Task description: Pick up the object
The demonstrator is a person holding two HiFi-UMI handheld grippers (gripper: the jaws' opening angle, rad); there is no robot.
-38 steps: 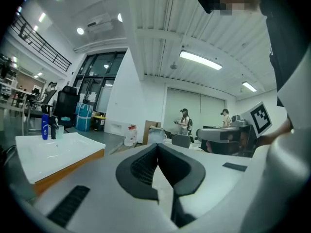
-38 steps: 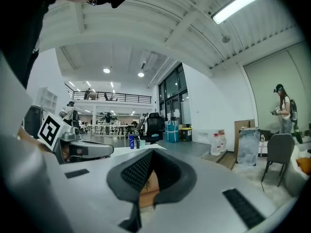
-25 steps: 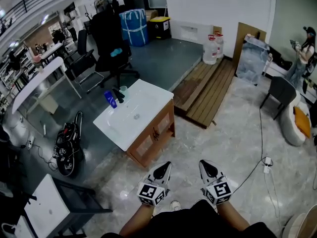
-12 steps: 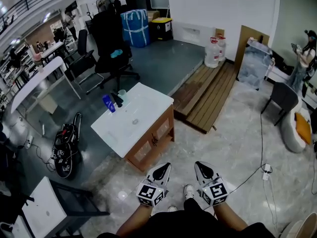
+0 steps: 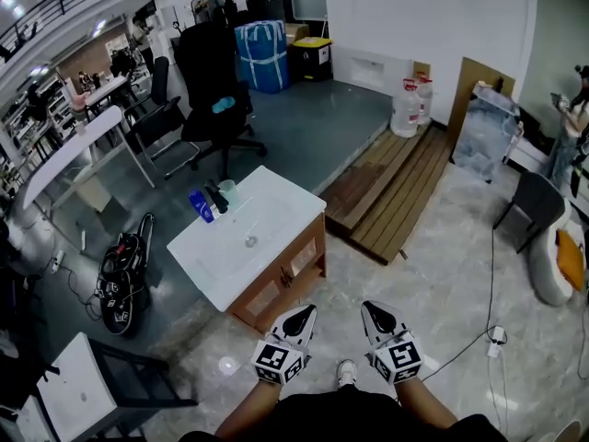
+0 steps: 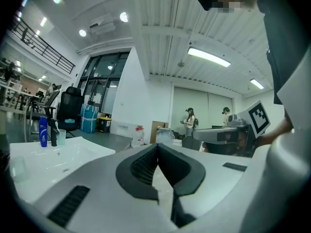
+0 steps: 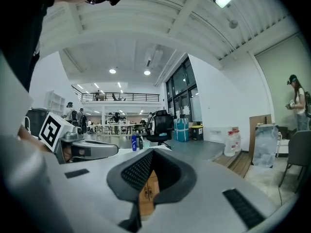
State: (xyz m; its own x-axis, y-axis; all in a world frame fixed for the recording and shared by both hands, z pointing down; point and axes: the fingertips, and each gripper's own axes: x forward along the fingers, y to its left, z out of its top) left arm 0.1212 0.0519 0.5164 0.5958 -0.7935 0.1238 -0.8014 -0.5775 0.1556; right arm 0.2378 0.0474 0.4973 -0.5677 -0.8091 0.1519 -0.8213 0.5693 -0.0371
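The white-topped vanity (image 5: 276, 205) is standing at about eleven o'clock of the two grippers, well apart from them. The left gripper (image 5: 305, 318) and the right gripper (image 5: 378, 314) are hanging low at six o'clock, each with its jaws pressed together on nothing. At the vanity's ten o'clock corner a blue bottle (image 5: 201, 206), a dark bottle (image 5: 217, 199) and a pale cup (image 5: 229, 192) are standing close together; the object is probably one of these. This looks like the approach step. Next, closing in, opening one claw and reaching are called for.
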